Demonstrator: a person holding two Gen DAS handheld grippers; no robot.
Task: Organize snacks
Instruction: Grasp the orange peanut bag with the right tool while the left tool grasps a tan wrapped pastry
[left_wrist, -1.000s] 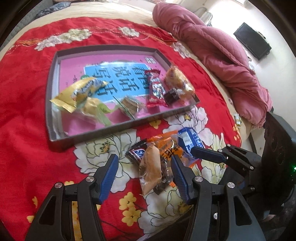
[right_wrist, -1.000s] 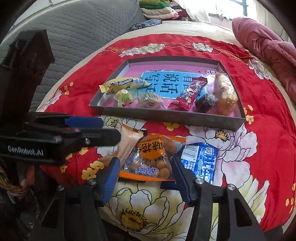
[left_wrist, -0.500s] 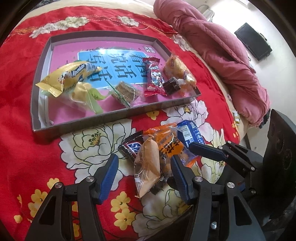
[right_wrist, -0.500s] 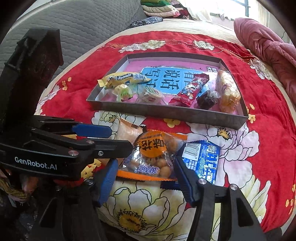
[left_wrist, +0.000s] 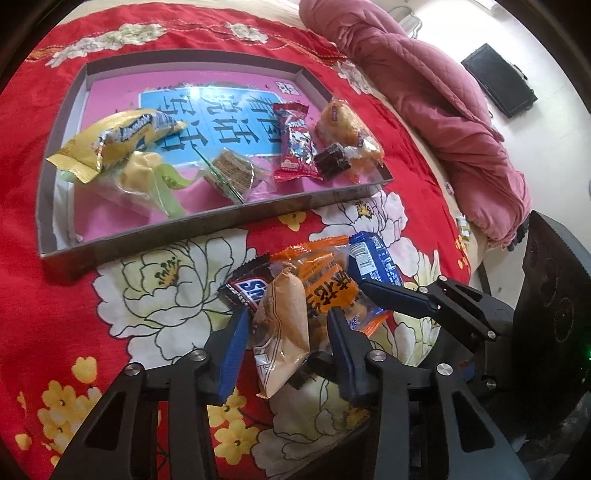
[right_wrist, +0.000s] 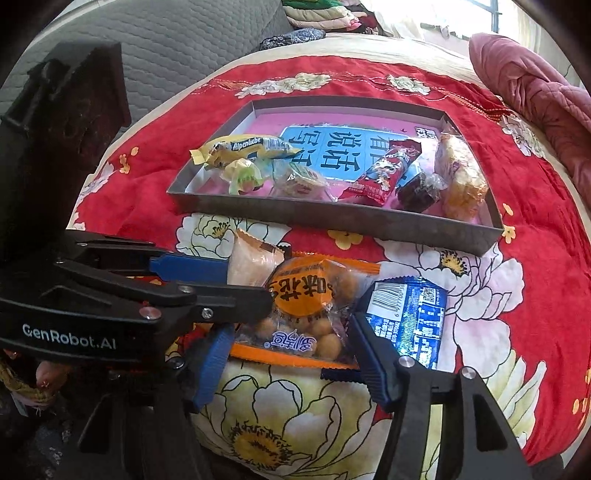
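On the red floral bedspread lies a small heap: a tan packet (left_wrist: 284, 325) (right_wrist: 251, 262), an orange peanut bag (left_wrist: 325, 288) (right_wrist: 306, 291), a blue packet (left_wrist: 373, 258) (right_wrist: 410, 317) and a dark chocolate bar (left_wrist: 245, 290). My left gripper (left_wrist: 288, 321) straddles the tan packet, its jaws closing, with a thin gap still showing on the left side. My right gripper (right_wrist: 291, 328) straddles the orange bag with jaws opening, pads off it. Behind stands the grey tray (left_wrist: 62, 254) (right_wrist: 332, 221) holding several snacks.
A pink quilt (left_wrist: 443, 110) is bunched along the bed's right side, and a black screen (left_wrist: 498, 79) sits beyond it. A grey padded headboard (right_wrist: 166, 44) rises at the left. The two grippers stand close together over the heap.
The left jaws have narrowed around the tan packet and that gripper has tipped a little toward the heap. The right jaws have widened slightly around the orange bag.
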